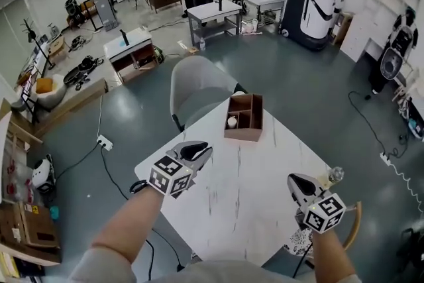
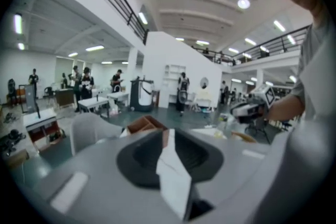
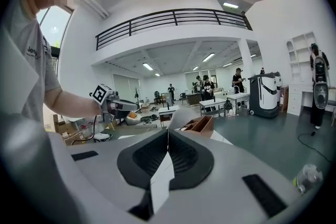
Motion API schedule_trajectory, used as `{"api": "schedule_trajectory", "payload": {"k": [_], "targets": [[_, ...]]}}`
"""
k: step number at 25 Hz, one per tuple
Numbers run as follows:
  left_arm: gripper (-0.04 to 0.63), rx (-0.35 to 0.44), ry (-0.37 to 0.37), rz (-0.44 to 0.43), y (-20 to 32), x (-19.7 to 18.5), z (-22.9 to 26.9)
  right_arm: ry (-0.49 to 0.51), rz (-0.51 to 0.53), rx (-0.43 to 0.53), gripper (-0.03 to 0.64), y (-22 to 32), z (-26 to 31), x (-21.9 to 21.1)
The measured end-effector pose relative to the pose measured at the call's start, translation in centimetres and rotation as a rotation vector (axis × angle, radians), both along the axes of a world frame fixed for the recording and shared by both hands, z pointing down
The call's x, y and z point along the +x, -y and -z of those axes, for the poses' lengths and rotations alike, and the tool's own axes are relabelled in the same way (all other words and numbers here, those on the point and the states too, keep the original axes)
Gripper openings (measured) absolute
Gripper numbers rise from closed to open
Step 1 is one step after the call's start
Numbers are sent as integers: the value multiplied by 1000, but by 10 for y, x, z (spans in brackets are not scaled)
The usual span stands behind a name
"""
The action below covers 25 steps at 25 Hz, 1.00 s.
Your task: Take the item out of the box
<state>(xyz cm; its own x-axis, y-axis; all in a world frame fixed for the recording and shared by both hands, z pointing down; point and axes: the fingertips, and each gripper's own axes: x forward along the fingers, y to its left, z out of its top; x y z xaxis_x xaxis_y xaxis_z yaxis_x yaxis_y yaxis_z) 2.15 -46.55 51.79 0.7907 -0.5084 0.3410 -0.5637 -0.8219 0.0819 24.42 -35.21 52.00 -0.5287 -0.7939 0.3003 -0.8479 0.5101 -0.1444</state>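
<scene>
A brown wooden box (image 1: 250, 134) with several compartments stands at the far end of the white table (image 1: 252, 195). A small white item (image 1: 232, 121) lies in its near left compartment. My left gripper (image 1: 202, 150) hovers over the table's left part, short of the box, jaws a narrow slit apart with nothing between them. In the left gripper view the left gripper (image 2: 167, 136) points at the box (image 2: 144, 124). My right gripper (image 1: 293, 180) is near the table's right edge, shut and empty. In the right gripper view the right gripper (image 3: 168, 134) points at the box (image 3: 202, 124).
A grey chair (image 1: 199, 86) stands behind the table's far corner. A small clear bottle (image 1: 334, 174) sits at the right edge, beside a wooden chair back (image 1: 354, 225). Other tables, a white machine (image 1: 315, 10) and several people are far off across the room.
</scene>
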Motion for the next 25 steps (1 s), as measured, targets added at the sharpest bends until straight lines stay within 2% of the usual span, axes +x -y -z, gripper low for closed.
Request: {"api": "schedule_trajectory", "payload": {"k": [9, 15, 18, 25], "targets": [[133, 15, 176, -100, 82, 37, -44, -39, 27, 30, 9, 82, -13, -13], [173, 61, 366, -213, 130, 64, -85, -3, 31, 21, 9, 116, -31, -18], [193, 95, 432, -286, 149, 81, -100, 10, 39, 9, 9, 120, -44, -19], [221, 39, 568, -377, 176, 99, -144, 33, 13, -25, 9, 132, -70, -7]]}}
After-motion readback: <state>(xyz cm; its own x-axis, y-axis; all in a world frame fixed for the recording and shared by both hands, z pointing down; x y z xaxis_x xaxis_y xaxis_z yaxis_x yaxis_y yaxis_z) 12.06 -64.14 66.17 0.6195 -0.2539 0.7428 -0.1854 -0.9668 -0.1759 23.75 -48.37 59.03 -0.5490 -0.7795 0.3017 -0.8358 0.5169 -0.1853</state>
